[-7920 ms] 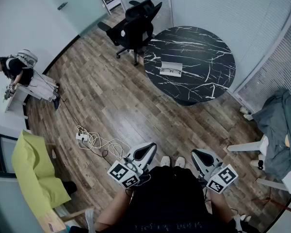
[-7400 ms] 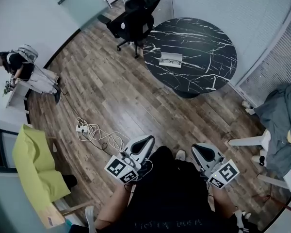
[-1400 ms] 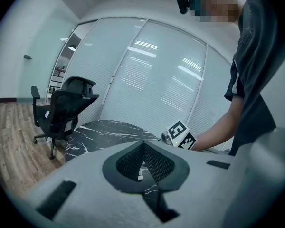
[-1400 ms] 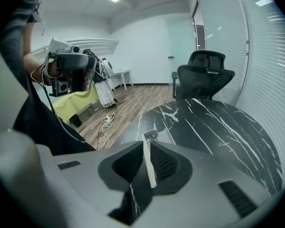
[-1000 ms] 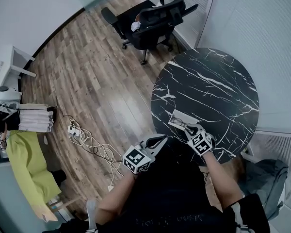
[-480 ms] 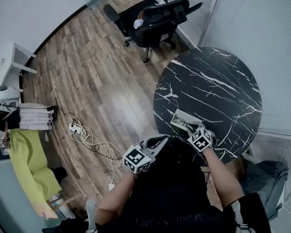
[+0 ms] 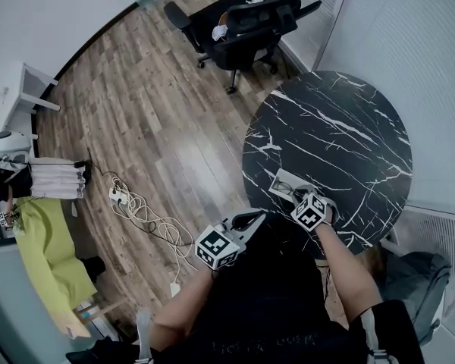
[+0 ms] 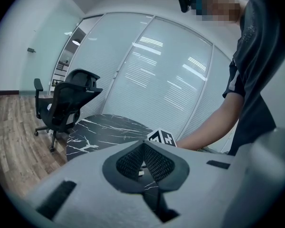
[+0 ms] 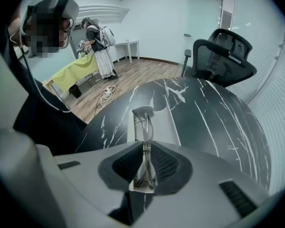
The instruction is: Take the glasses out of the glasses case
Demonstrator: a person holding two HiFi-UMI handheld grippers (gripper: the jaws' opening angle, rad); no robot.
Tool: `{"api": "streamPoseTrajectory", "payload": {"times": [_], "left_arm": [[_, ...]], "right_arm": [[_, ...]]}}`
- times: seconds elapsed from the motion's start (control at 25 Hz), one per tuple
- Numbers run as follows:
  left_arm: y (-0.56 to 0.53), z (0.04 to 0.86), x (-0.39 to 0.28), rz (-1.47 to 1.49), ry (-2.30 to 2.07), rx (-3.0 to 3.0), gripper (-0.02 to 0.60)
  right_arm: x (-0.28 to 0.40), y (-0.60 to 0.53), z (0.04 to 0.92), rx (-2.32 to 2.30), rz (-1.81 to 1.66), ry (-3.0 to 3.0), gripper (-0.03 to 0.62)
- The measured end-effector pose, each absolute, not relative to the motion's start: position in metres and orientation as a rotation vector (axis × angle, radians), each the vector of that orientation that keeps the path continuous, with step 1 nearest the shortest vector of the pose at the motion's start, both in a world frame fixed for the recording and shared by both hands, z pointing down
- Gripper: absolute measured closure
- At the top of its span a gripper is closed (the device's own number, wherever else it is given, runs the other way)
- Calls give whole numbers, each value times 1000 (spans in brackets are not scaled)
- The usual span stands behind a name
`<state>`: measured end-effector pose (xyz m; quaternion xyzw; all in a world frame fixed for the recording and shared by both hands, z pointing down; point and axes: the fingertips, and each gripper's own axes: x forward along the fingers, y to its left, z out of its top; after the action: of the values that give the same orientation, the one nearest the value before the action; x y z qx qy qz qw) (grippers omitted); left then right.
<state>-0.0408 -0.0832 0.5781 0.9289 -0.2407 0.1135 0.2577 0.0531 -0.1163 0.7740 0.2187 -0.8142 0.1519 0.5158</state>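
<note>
1. The right gripper (image 9: pixel 146 147) reaches down over the near edge of the round black marble table (image 9: pixel 213 118), low in the right gripper view. Its jaws are drawn together onto the thin wire-framed glasses (image 9: pixel 145 122), and the dark pads pinch the frame's near end.
2. The glasses lie lengthwise in the open white glasses case (image 9: pixel 168 125) and are not yet out of it. The grip is probably at the end because the case's low walls leave only the frame exposed from above.
3. In the head view the case (image 7: pixel 278 180) sits at the table's lower-left edge, close to the person, which keeps the reach short.
4. The left gripper (image 8: pixel 142 145) hangs off the table at lower centre of the head view. Its jaws are closed tip to tip on nothing, so it is apparently waiting.
5. The light case is unheld, so it may lift with the glasses.
</note>
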Motion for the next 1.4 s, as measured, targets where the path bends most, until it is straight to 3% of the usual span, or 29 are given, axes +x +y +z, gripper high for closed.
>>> {"api": "streamPoseTrajectory", "payload": {"times": [1.4], "left_arm": [[-87, 590, -28, 368, -612, 2509, 563]], "right_arm": [[60, -127, 780, 544, 394, -1925, 563]]}}
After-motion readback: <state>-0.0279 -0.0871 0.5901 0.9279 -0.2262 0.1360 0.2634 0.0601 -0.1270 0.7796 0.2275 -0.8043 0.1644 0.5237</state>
